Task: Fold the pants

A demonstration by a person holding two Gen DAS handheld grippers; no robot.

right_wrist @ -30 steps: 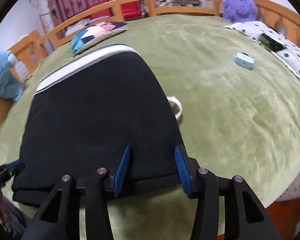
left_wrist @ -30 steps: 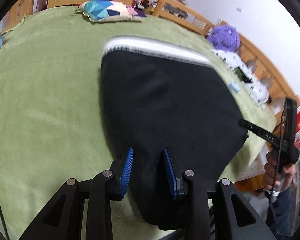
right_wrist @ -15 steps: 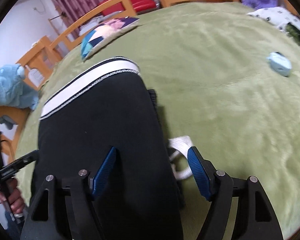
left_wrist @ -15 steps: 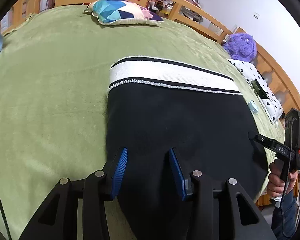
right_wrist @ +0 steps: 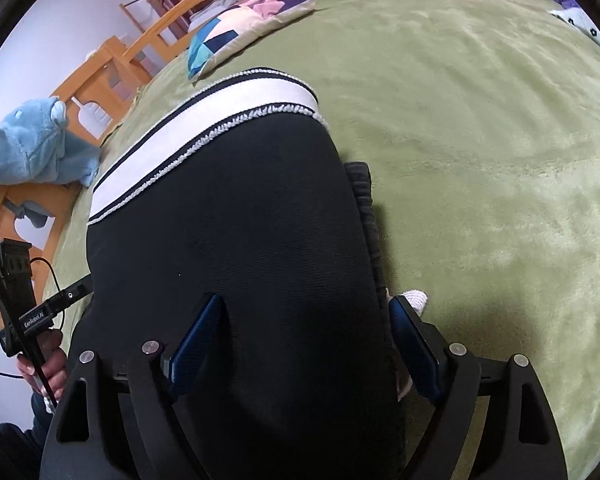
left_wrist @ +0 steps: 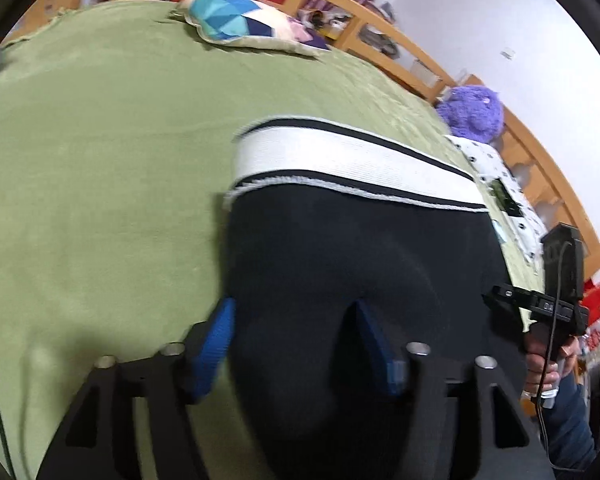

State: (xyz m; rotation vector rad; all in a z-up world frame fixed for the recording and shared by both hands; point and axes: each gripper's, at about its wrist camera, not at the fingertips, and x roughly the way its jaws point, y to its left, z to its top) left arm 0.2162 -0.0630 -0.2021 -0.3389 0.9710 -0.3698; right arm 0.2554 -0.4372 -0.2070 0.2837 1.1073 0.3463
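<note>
While your left hand-held gripper and right hand-held gripper have just been spreading their jaws apart, pinching nothing, the black pants lie folded just ahead of them on the bed, perhaps one fold short of done.

Black pants folded flat on the green bed, white band with dark stripes at the far end, ribbed edge and white drawstring peeking out alongside

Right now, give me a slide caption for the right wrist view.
Right gripper open over folded black pants with a white waistband on a green blanket.
</note>
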